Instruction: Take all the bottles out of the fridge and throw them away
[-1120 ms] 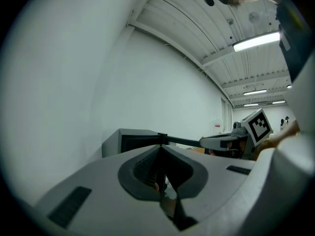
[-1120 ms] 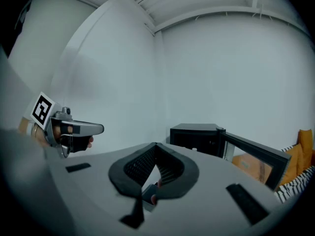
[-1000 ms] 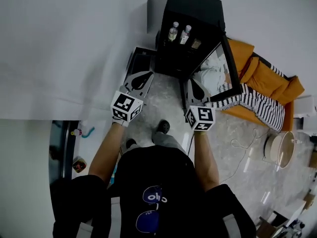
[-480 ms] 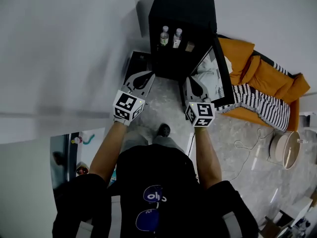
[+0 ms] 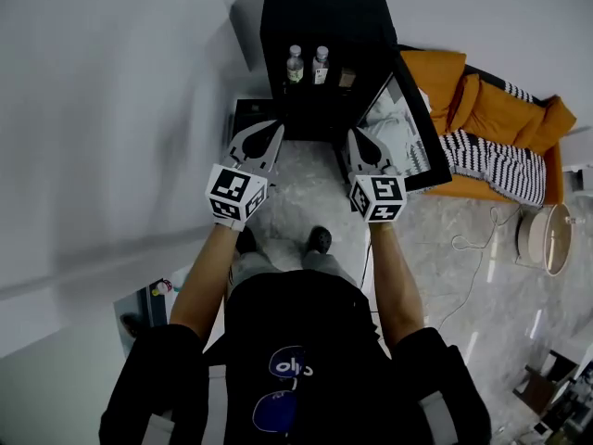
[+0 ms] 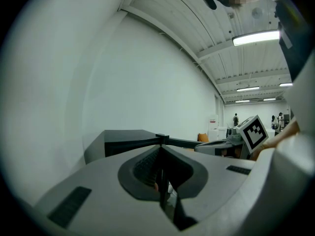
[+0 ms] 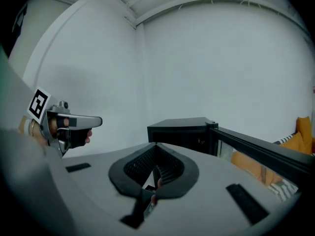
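Jaws: your left gripper [image 5: 263, 140] and right gripper [image 5: 363, 146] closed, empty | Risk: you reach in closed, toppling the 2 far bottles [image 5: 295, 64].

Head view looks steeply down on the fridge [image 5: 322, 21]; both gripper views face it level, nearby; all three share it.

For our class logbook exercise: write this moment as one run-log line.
stage: standing at fridge | door: open | bottles: two inside, untouched | left gripper: shut, empty | right gripper: shut, empty
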{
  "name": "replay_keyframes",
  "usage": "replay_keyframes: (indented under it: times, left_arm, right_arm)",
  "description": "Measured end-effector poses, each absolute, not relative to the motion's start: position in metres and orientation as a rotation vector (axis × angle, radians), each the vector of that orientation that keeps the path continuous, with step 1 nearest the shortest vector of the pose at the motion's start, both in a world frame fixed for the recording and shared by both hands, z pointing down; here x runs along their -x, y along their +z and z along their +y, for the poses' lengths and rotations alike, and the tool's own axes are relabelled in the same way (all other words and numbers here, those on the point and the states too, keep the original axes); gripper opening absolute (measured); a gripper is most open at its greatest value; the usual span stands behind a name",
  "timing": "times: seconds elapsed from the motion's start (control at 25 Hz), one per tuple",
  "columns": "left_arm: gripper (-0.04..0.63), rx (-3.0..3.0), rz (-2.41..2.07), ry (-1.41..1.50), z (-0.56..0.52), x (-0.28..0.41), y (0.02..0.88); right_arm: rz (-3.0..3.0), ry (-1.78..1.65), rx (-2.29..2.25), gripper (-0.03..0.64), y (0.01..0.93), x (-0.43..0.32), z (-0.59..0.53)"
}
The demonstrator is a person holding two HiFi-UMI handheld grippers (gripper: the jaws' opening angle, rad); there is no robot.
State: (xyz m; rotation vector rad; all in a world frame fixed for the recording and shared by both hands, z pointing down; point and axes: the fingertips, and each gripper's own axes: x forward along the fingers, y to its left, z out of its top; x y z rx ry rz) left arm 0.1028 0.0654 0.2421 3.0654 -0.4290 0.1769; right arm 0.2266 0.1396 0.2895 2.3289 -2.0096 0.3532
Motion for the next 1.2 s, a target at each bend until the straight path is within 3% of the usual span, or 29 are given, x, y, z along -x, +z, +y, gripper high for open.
replay_keyframes:
  times: [0.52, 1.2]
  left_arm:
    - [0.002, -3.051, -0.336, 0.214, 0.004, -0.067, 0.273]
    - [0.002, -3.022, -0.312, 0.268, -0.058, -0.135, 0.376]
  right_arm:
    - [-1.889, 0.364, -2.428, 0.002, 0.3, -0.198, 0.092]
    - [-1.754, 0.324, -2.526, 0.002, 0.392, -0.286, 0.033]
